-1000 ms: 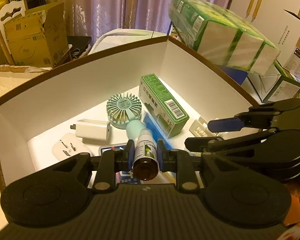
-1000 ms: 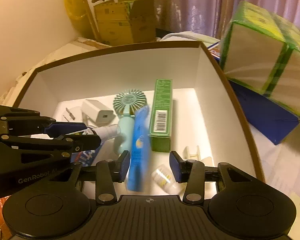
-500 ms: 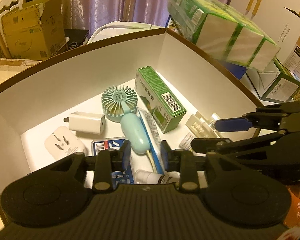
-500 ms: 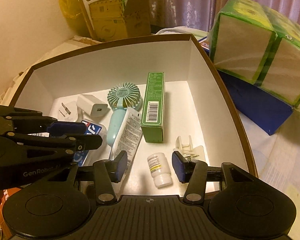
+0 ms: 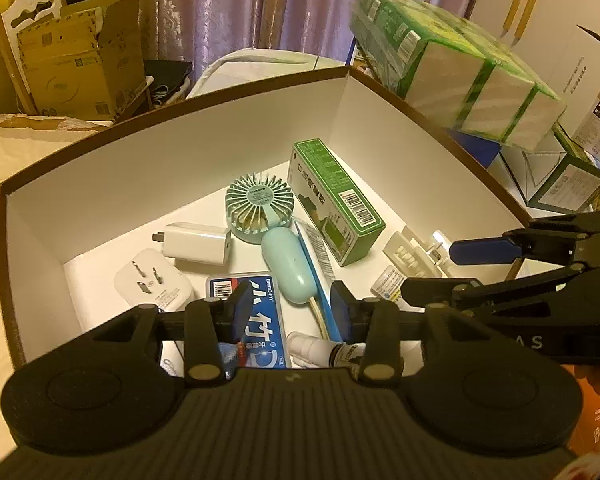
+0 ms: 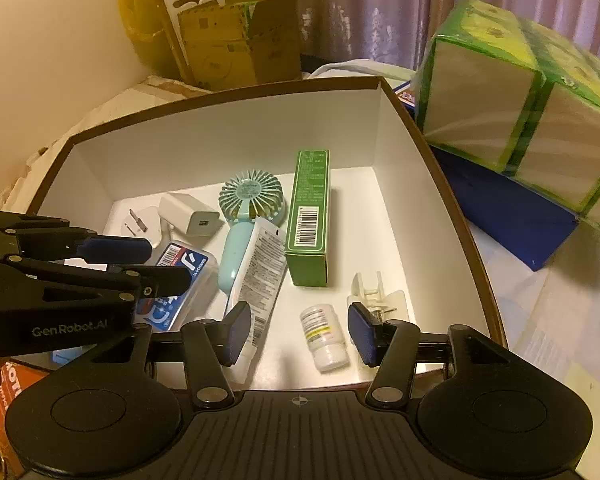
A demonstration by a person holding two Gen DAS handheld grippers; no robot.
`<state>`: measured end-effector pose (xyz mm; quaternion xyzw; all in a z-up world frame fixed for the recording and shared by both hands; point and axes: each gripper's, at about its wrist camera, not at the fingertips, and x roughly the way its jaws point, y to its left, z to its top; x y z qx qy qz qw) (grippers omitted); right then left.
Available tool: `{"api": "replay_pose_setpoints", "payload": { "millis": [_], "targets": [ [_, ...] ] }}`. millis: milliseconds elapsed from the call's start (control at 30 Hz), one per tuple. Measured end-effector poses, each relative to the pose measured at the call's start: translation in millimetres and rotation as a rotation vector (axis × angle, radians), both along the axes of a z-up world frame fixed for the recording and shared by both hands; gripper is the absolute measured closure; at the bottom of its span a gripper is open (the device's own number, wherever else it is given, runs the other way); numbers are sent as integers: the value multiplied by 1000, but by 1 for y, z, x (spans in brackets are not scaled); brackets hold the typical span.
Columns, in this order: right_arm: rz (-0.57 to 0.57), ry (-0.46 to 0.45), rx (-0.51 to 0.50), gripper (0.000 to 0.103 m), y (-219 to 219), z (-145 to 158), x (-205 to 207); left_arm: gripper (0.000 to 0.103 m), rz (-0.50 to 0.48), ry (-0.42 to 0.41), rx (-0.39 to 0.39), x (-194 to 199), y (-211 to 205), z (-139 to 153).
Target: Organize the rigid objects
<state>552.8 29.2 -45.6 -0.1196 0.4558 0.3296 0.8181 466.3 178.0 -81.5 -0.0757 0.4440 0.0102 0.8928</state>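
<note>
One fan, two chargers — one box.

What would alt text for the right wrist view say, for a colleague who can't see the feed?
The right tool hangs open and empty over the near edge of a brown box with a white interior, a small white pill bottle lying below between its fingers. Further in lie a mint handheld fan, a green carton and a white charger; the left tool, also open, reaches in from the left.

The left gripper's frame hides most of the small bottle and blue packet.
</note>
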Motion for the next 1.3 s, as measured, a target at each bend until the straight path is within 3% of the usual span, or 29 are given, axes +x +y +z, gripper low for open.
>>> {"api": "replay_pose_setpoints", "payload": {
  "millis": [233, 400, 567, 867, 1300],
  "targets": [
    [-30, -14, 60, 50, -12, 14, -13, 55, -14, -47, 13, -20, -1, 18],
    [-78, -58, 122, 46, -27, 30, -33, 39, -19, -102, 38, -42, -2, 34],
    [-143, -74, 176, 43, -41, 46, -55, 31, -30, -153, 52, -64, -4, 48],
    [-238, -103, 196, 42, -60, 57, -97, 27, -78, -215, 83, -97, -13, 62],
    [-327, -101, 220, 42, -93, 69, -158, 27, -111, -184, 62, -154, -32, 65]
  ]
}}
